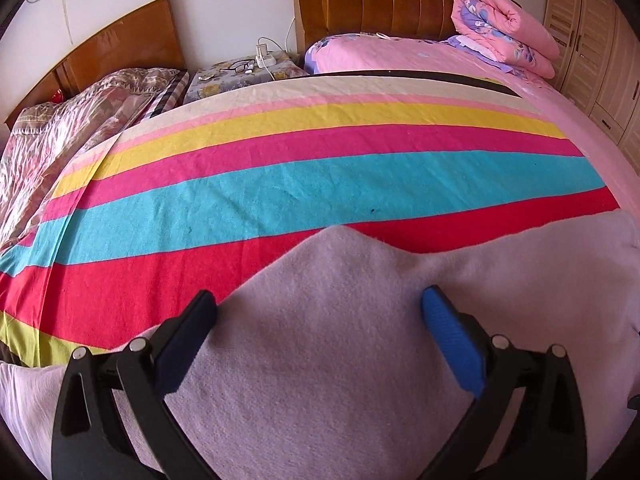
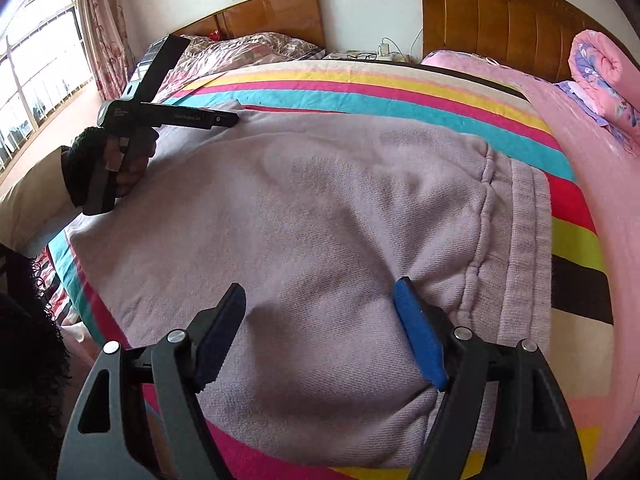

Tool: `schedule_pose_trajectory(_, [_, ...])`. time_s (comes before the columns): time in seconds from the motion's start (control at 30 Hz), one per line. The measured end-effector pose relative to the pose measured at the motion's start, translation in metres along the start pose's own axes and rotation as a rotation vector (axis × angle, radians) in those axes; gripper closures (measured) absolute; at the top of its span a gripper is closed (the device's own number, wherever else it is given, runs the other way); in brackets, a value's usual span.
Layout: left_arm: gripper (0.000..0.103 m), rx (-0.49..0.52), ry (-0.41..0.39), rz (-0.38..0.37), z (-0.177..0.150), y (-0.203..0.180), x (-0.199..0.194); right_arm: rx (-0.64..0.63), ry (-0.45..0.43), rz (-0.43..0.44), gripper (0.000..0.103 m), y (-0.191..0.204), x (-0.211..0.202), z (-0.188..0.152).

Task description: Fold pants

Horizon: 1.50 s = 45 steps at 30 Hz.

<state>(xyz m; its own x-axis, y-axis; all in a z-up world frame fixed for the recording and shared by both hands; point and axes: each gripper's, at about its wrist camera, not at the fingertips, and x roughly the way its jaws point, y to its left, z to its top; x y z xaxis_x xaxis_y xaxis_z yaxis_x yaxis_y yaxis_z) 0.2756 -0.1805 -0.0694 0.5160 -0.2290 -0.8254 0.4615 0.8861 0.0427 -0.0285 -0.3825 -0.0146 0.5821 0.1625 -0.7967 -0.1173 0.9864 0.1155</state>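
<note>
While both grippers' fingers [image 2: 416,336] stand released, the pants [image 2: 320,208] leave striped blanket [image 1: 280,184] bare beyond their edge.

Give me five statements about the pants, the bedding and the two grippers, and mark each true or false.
1. The pants are pale lilac. True.
2. The pants lie on a plain white sheet. False: they lie on a striped blanket.
3. The right gripper has its jaws spread apart over the fabric. True.
4. The left gripper is clamped shut on the waistband. False: its jaws stand open, and the waistband lies by the right gripper.
5. A rolled pink quilt sits near the far headboard. True.
</note>
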Motion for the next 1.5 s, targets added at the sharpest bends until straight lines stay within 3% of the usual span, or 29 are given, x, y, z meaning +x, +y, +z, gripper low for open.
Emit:
schedule_pose_trajectory(0.1, [0.001,-0.001,-0.002,0.003,0.000,0.000,0.000,0.079,-0.036,0.009,0.024,-0.006,-0.011,-0.006])
schedule_pose_trajectory(0.23, [0.001,-0.003,-0.005,0.002,-0.002,0.000,-0.002,0.022,-0.015,-0.012,0.023,-0.006,-0.006,-0.024])
schedule_pose_trajectory(0.37, [0.001,-0.005,-0.005,-0.004,-0.003,0.000,-0.002,0.077,-0.017,0.018,0.023,-0.012,-0.009,-0.024])
schedule_pose_trajectory(0.5, [0.001,-0.006,-0.004,-0.008,-0.002,0.002,-0.001,0.062,0.004,-0.023,0.023,-0.007,-0.006,-0.023])
schedule_pose_trajectory(0.67, [0.001,-0.005,-0.005,-0.031,-0.008,0.005,-0.016,0.069,0.107,-0.190,0.021,0.018,-0.001,0.011])
schedule_pose_trajectory(0.7, [0.001,-0.012,-0.025,-0.038,-0.011,0.008,-0.027,0.083,0.088,-0.199,0.020,0.025,-0.004,0.022])
schedule_pose_trajectory(0.8, [0.001,-0.044,-0.088,-0.078,-0.027,0.029,-0.067,0.044,0.008,-0.120,0.016,0.059,-0.002,0.059])
schedule_pose_trajectory(0.83, [0.001,-0.044,-0.100,-0.062,-0.034,0.038,-0.078,0.006,-0.003,-0.106,0.016,0.075,0.004,0.071])
schedule_pose_trajectory(0.93, [0.001,-0.059,-0.092,0.078,-0.061,0.073,-0.101,-0.105,0.008,-0.037,0.015,0.122,0.039,0.107])
schedule_pose_trajectory(1.1, [0.001,-0.199,-0.069,0.172,-0.107,0.151,-0.133,-0.205,0.047,0.074,0.015,0.187,0.112,0.155])
schedule_pose_trajectory(1.17, [0.001,-0.248,-0.063,0.213,-0.125,0.178,-0.142,-0.219,0.079,0.069,0.015,0.204,0.137,0.162])
schedule_pose_trajectory(1.3, [0.001,-0.335,-0.032,0.252,-0.155,0.220,-0.147,-0.186,0.141,0.066,0.014,0.208,0.169,0.157])
schedule_pose_trajectory(1.33, [0.001,-0.350,-0.022,0.255,-0.159,0.227,-0.145,-0.196,0.114,0.067,0.014,0.208,0.167,0.155])
schedule_pose_trajectory(1.5, [0.001,-0.368,0.004,0.249,-0.173,0.239,-0.138,-0.138,0.140,0.046,0.014,0.210,0.163,0.163])
